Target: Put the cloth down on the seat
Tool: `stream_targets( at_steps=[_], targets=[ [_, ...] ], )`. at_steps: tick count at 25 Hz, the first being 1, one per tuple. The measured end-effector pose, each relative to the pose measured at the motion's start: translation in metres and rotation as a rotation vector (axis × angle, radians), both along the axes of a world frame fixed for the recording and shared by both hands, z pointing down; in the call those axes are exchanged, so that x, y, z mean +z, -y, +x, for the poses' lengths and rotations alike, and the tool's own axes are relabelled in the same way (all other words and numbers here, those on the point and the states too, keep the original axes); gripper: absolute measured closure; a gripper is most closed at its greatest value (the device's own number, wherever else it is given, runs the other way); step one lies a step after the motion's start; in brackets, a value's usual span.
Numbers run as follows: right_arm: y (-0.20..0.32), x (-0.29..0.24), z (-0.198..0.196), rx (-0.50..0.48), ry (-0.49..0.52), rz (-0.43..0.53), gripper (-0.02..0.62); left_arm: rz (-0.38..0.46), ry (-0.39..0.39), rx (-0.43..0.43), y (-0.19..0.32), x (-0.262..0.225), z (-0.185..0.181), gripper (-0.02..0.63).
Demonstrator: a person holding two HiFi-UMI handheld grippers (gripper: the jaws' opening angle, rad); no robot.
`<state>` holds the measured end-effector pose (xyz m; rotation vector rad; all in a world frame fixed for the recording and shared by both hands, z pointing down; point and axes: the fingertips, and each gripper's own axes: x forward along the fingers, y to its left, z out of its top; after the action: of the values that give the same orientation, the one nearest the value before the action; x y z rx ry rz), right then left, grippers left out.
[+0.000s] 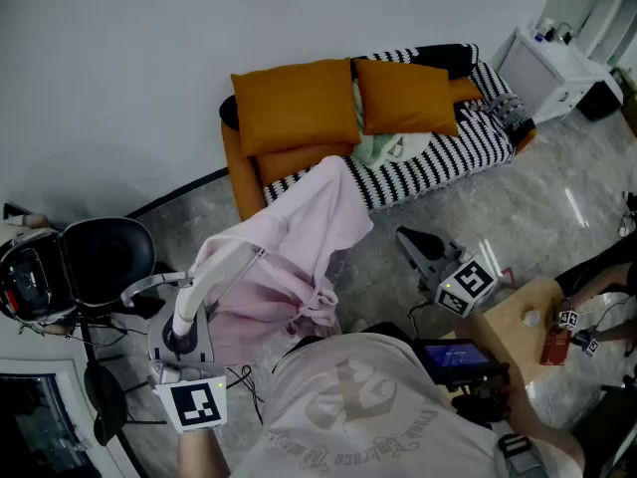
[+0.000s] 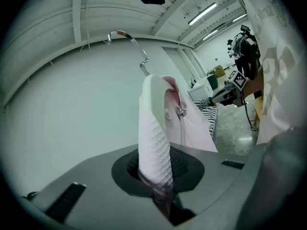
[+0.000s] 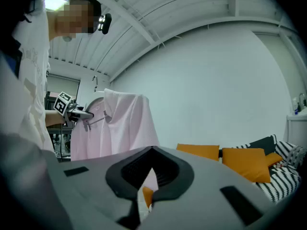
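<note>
1. Head view: your left claw (image 1: 185, 327) sits low at the left, clamped on the end of a white hanger (image 1: 217, 275). The pink cloth (image 1: 299, 237) hangs from that hanger and spreads toward the striped seat (image 1: 438, 162). Its far edge overlaps the seat's near corner in the picture, though I cannot tell whether it touches.
2. Same view: your right claw (image 1: 413, 242) hovers over the marble floor (image 1: 557, 197), to the right of the cloth and apart from it, with its jaws drawn together and empty. Two orange cushions (image 1: 294, 103) stand at the back of the seat.
3. Left gripper view: your left claw (image 2: 160, 190) pinches the hanger's (image 2: 153, 133) ribbed white arm — it rises straight up from the jaws, with the metal hook (image 2: 128, 38) above. The cloth (image 2: 194, 123) lies just behind it. Your right claw (image 2: 225, 94) shows at the far right.
4. Right gripper view: your right claw (image 3: 144, 188) has its jaws nearly together, with only a slit between them and nothing in it. Beyond, the cloth (image 3: 120, 123) hangs in the air from your left claw (image 3: 79, 113), to the left of the cushions (image 3: 249, 162) and the seat (image 3: 283, 176) — it is not lying on the seat.
</note>
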<state>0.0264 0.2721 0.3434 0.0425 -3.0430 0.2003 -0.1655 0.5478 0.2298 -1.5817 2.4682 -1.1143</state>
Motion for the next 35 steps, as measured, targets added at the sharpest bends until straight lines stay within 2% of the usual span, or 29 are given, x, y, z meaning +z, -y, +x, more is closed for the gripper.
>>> stream_targets(
  at_steps=[5,11,17,22,30,35],
  targets=[
    [-0.013,-0.003,0.001,-0.041,0.005,0.014,0.581,0.001,0.009,-0.037,-0.010,0.009,0.011,0.563],
    [-0.011,-0.017,-0.020,-0.057,0.013,0.029,0.580,0.029,-0.003,-0.075,-0.011,0.005,-0.003,0.563],
    [-0.009,-0.006,0.009,-0.016,-0.011,0.030,0.580,0.012,0.013,-0.002,0.005,0.016,0.017,0.563],
    [-0.001,0.005,0.013,0.034,-0.026,0.015,0.580,0.007,0.005,0.086,0.022,0.026,0.017,0.563],
    [0.015,0.015,0.020,0.115,-0.047,0.013,0.580,0.013,-0.082,0.180,0.058,0.043,0.002,0.563],
    [0.025,0.023,0.025,0.186,-0.062,0.000,0.580,0.016,-0.103,0.257,0.086,0.052,-0.005,0.563]
  ],
)
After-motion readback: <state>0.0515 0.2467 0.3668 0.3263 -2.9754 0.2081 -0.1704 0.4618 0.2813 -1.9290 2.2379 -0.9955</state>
